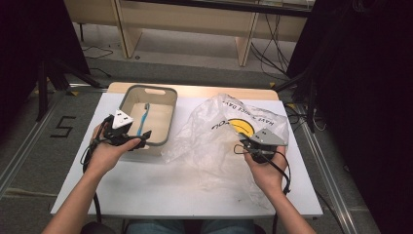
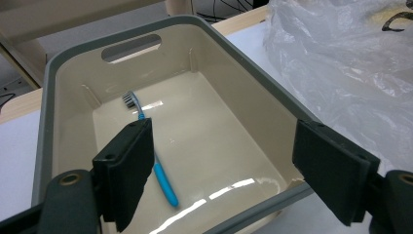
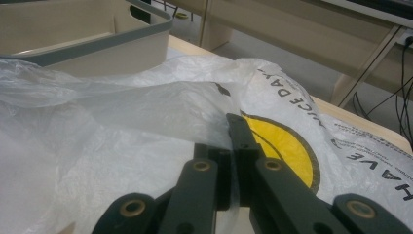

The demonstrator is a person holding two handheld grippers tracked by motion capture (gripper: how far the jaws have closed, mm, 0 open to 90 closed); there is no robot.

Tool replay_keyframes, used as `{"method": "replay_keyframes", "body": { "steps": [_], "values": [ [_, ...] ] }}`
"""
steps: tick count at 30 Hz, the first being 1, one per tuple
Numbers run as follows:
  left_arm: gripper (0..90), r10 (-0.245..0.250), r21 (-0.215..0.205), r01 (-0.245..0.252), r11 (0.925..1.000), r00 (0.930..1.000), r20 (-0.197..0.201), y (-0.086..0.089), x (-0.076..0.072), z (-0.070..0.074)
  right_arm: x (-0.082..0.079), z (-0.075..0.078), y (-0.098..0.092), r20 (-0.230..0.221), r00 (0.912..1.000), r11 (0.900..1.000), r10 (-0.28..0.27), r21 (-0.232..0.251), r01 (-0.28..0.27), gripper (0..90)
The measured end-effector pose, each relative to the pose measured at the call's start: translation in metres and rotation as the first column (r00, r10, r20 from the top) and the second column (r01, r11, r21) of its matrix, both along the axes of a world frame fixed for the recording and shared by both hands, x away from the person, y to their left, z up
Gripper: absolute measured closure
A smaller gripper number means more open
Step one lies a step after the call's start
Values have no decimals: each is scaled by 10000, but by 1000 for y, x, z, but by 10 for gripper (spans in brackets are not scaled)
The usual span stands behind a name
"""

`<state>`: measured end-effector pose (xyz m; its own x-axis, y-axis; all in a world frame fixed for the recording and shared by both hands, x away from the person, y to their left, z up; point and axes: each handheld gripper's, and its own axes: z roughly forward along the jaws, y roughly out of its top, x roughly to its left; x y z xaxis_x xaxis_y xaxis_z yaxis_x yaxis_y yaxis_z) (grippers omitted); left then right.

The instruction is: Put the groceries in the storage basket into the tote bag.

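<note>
Centrally, we see a blue toothbrush (image 2: 158, 170) lying flat inside the beige bin (image 1: 168, 92) at the table's (image 1: 146, 190) far left. Our left gripper (image 2: 224, 180) hovers over the bin's near rim, jaws wide apart. Our right gripper (image 3: 233, 161) has its jaws clamped on the clear plastic bag (image 1: 209, 146) to the right.

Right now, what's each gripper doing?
Left gripper: open, empty, over the bin.
Right gripper: shut on the plastic bag.
</note>
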<state>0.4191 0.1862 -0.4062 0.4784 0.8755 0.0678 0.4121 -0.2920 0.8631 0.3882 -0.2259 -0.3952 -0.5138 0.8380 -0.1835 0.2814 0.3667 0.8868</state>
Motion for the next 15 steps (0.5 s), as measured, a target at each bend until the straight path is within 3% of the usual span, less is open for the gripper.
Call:
{"method": "replay_keyframes", "body": {
  "steps": [7, 15],
  "values": [
    [243, 48, 5, -48, 10000, 10000, -76, -1, 2, -2, -1, 1, -1, -12, 10000, 10000, -39, 29, 39, 900],
    [256, 239, 16, -239, 9997, 9997, 69, -3, 3, 5, -3, 0, -2, -22, 10000, 9999, 94, 48, -94, 900]
  ]
}}
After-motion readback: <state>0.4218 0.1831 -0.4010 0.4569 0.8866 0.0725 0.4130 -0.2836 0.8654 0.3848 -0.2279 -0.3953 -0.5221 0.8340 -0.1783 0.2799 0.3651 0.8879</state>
